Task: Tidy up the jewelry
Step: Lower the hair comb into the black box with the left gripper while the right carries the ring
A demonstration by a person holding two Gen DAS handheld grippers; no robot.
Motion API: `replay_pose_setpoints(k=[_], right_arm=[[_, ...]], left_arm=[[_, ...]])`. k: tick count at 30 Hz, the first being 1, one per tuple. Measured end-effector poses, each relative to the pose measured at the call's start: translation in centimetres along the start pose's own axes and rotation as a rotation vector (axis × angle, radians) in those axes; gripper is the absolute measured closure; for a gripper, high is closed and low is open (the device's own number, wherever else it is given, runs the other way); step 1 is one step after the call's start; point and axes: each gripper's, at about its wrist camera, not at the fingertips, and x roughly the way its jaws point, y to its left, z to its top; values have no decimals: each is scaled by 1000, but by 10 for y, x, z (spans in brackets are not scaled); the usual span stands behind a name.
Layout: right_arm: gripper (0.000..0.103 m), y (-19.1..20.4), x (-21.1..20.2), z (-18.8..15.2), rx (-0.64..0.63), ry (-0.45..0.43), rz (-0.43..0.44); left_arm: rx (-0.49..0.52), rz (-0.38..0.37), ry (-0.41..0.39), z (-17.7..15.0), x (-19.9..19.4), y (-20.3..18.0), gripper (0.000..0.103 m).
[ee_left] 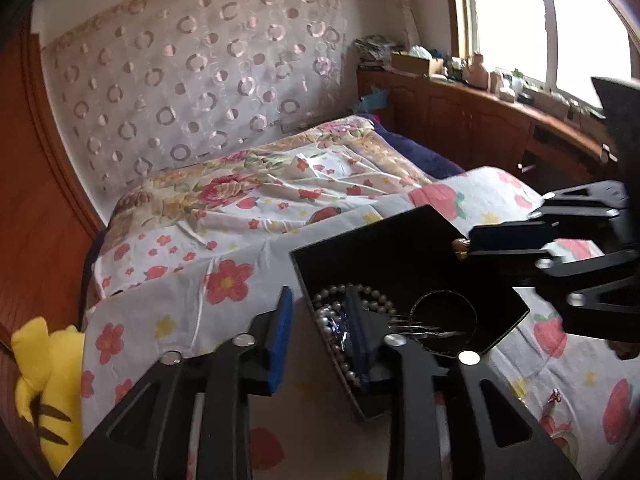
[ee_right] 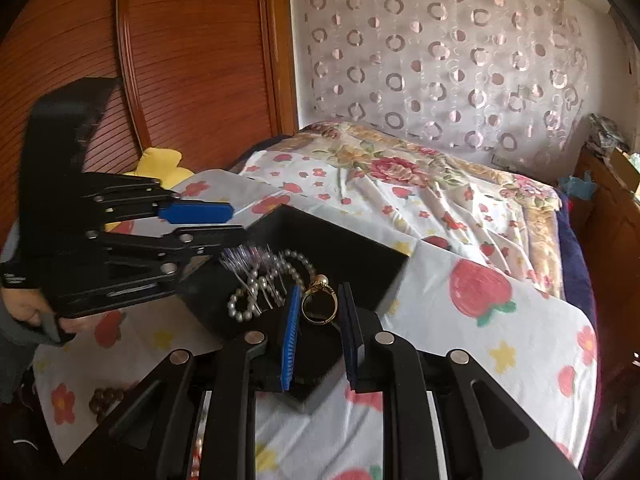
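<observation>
A black open jewelry box (ee_left: 400, 256) (ee_right: 352, 248) lies on the flowered bedsheet. Inside it are a pearl necklace (ee_left: 360, 294) (ee_right: 244, 308), a clear hair comb (ee_right: 248, 264) that looks blurred, and a dark bangle (ee_left: 444, 312). My right gripper (ee_right: 320, 292) (ee_left: 468, 245) is shut on a gold ring with a pearl (ee_right: 318, 302) (ee_left: 460, 246), over the box's near side. My left gripper (ee_left: 320, 300) (ee_right: 230, 224) stands open at the box's left corner, one finger over the pearls and the other outside the wall. Nothing is pressed between its pads.
A brown bead bracelet (ee_right: 104, 398) and a small earring (ee_left: 554, 394) lie on the sheet near the box. A yellow plush toy (ee_left: 48, 380) (ee_right: 160, 164) sits by the wooden wardrobe (ee_right: 180, 60). A cluttered wooden sill (ee_left: 480, 92) runs under the window. A person's hand (ee_right: 28, 312) holds the left gripper.
</observation>
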Motion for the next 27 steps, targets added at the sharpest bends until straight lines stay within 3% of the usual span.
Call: replay_pose_setpoints(k=[6, 9, 13, 18, 27], right_arm=[[81, 1, 17, 11, -5, 11, -16], [73, 1, 18, 13, -4, 8, -37], [67, -2, 3, 9, 15, -13, -54], [67, 9, -39, -20, 43, -31, -47], [67, 62, -86, -108, 39, 70, -7]], left_arm=[[-27, -14, -19, -10, -20, 8, 61], [-36, -20, -35, -22, -36, 8, 42], [-46, -30, -36, -40, -54, 6, 39], [-57, -50, -32, -73, -76, -3, 29], [-80, -89, -8, -126, -107, -24, 25]])
